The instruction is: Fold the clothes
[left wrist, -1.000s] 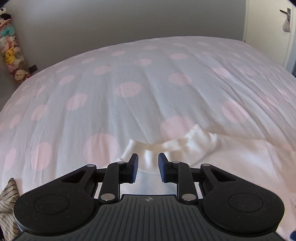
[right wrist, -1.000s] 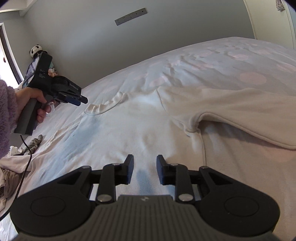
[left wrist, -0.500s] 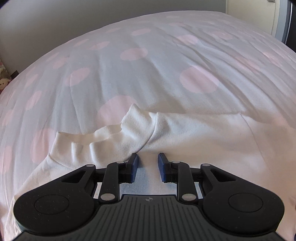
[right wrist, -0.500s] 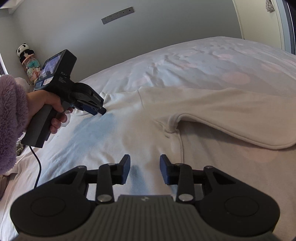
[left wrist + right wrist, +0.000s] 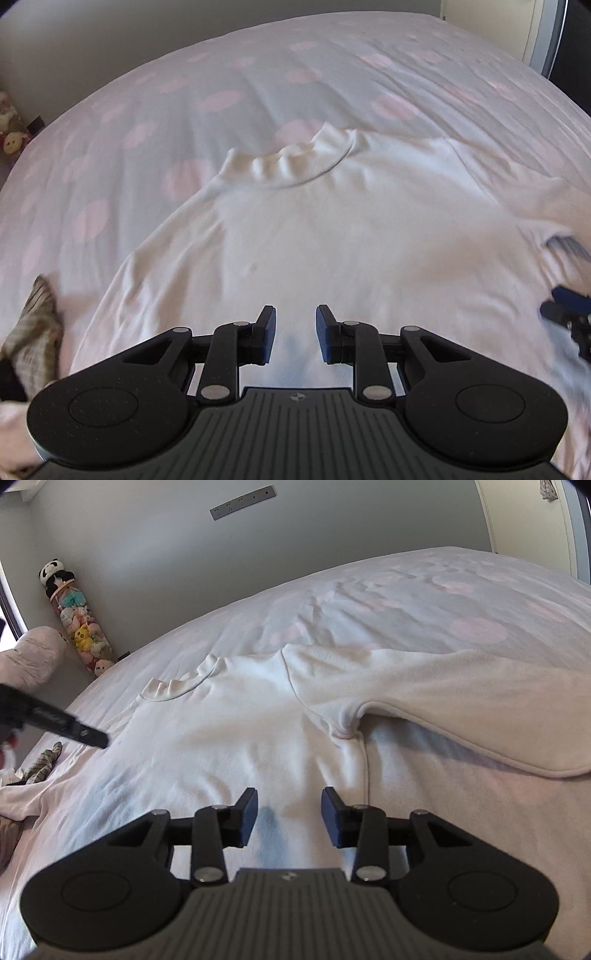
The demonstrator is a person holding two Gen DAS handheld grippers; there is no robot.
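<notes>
We hold both grippers tilted down over white top (image 5: 295, 229): left gripper (image 5: 295, 334) narrow, empty; right gripper (image 5: 289, 818) just widened, empty.

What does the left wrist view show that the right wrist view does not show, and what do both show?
Only the left wrist view: the left tongs seen from behind, open and empty over the white top, and many pink dots of the bed cover.

Only the right wrist view: the top's long sleeve lying flat toward the right, a tube of plush toys in the corner, a grey strip on the wall, and the right tongs, open, nothing between them.

Both: the white top with its ribbed collar, the bed cover, a striped cloth at the left edge.
</notes>
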